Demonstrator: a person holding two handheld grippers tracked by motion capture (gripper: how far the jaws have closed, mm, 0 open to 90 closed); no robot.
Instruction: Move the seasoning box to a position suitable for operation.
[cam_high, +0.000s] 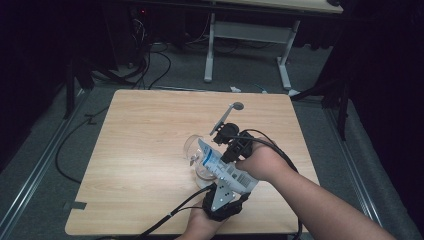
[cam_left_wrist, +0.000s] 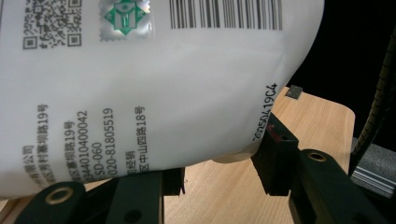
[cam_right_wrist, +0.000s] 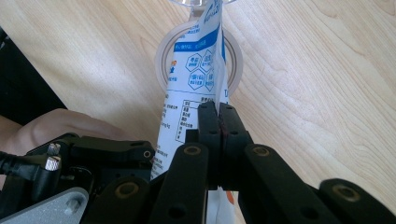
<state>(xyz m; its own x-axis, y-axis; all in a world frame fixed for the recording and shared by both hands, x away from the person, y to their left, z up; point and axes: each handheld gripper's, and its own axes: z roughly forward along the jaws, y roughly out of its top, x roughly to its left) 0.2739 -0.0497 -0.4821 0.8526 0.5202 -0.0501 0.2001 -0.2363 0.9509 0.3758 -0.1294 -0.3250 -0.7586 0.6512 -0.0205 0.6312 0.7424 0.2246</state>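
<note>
We have the white pouch tilted over the glass, left gripper jaws clamping its bottom, right gripper jaws pinched tight on its edge.

The right tool pinches the white-and-blue pouch edge over a clear glass; wooden table beneath.

Light wooden table, white-legged desk behind, cables on grey floor
</note>
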